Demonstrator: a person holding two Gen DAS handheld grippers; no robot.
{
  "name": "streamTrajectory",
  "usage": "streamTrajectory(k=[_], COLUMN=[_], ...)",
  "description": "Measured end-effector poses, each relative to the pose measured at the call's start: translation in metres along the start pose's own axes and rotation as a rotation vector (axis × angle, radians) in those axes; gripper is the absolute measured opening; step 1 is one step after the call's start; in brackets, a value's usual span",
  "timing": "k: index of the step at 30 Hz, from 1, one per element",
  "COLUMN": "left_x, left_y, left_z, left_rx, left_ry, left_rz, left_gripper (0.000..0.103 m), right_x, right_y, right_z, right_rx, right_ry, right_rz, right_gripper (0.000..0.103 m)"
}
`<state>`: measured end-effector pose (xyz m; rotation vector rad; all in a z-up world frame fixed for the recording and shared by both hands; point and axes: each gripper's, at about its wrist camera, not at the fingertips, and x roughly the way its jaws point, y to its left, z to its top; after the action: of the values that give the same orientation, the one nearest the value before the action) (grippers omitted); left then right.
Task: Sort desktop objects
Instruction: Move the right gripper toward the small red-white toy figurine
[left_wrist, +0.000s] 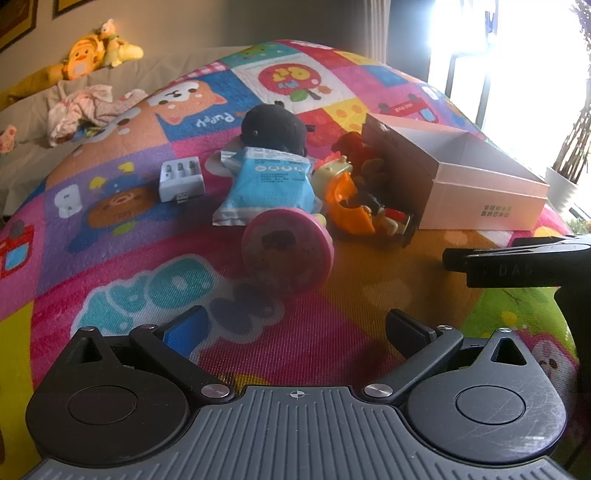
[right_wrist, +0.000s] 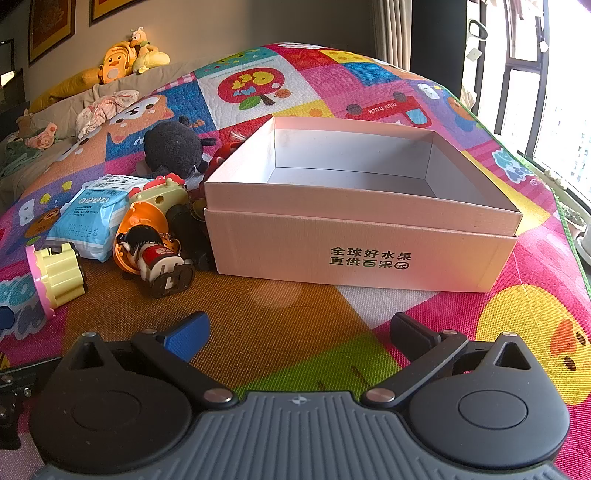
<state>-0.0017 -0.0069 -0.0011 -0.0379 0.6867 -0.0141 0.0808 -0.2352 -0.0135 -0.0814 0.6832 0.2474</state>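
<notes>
With the box (right_wrist: 364, 251) empty and the toys heaped just beside its left wall, sorting appears unstarted: both the left gripper (left_wrist: 295, 328) and right gripper (right_wrist: 297, 330), jaws released and empty, must next approach the pink-lidded toy (left_wrist: 288, 251) nearest the left gripper.

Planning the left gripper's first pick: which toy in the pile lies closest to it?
The pink-and-yellow stamp toy, tipped on its side with its round pink face toward the left gripper. The blue packet, orange toy and black plush lie farther back.
</notes>
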Motion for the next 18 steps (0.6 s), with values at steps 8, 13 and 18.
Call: streamTrajectory(k=[8, 13, 18], left_x=[0.001, 0.0, 0.001], left_y=[0.001, 0.004, 0.005], left_z=[0.0, -0.001, -0.001], left_rx=[0.001, -0.003, -0.003], left_ry=[0.001, 0.0, 0.0], left_rz=[0.0, -0.008, -0.008], left_gripper=[0.103, 0.103, 0.103], right_x=[0.001, -0.003, -0.026], right_y=[0.001, 0.0, 0.0], right_z=[0.0, -0.004, -0.016], right_rx=[0.002, 0.0, -0.043], right_ry=[0.002, 0.022, 0.06], right_rz=[0.002, 0.03, 0.055], right_gripper=[0.103, 0.103, 0.103])
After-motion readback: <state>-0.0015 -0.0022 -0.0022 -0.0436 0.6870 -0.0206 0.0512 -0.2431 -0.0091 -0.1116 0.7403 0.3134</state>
